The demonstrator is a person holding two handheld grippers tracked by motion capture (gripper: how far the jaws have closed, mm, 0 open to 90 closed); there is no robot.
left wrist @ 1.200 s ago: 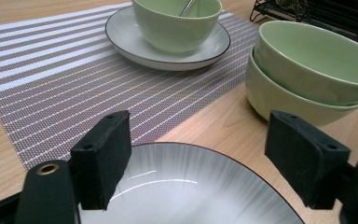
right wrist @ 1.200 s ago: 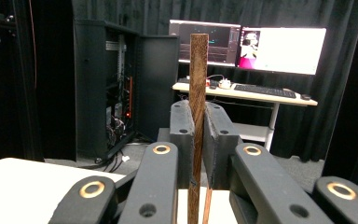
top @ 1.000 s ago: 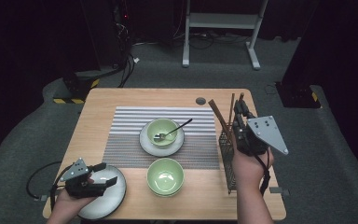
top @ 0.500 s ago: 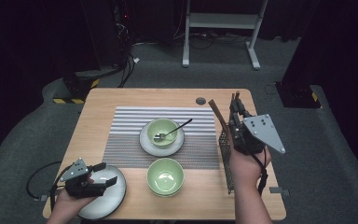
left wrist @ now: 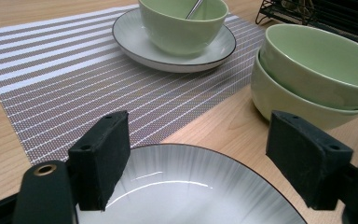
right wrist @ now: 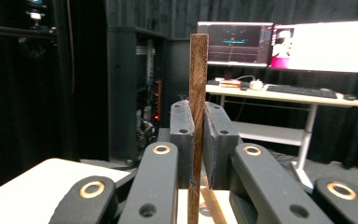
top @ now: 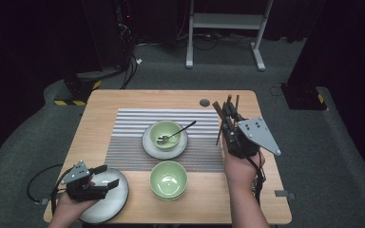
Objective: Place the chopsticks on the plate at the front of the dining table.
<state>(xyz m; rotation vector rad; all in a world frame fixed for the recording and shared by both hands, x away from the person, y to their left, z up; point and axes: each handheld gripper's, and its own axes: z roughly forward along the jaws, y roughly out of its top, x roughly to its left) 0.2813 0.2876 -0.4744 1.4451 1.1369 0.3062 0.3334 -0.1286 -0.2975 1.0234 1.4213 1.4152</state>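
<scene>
Right gripper (top: 228, 111) clamps a brown wooden chopstick (right wrist: 196, 93) upright between its jaws, raised above the table's (top: 123, 102) right side near the black rack (left wrist: 317, 11). Left gripper (top: 102, 178) hovers wide open, empty, over the grey plate (left wrist: 191, 186).
</scene>
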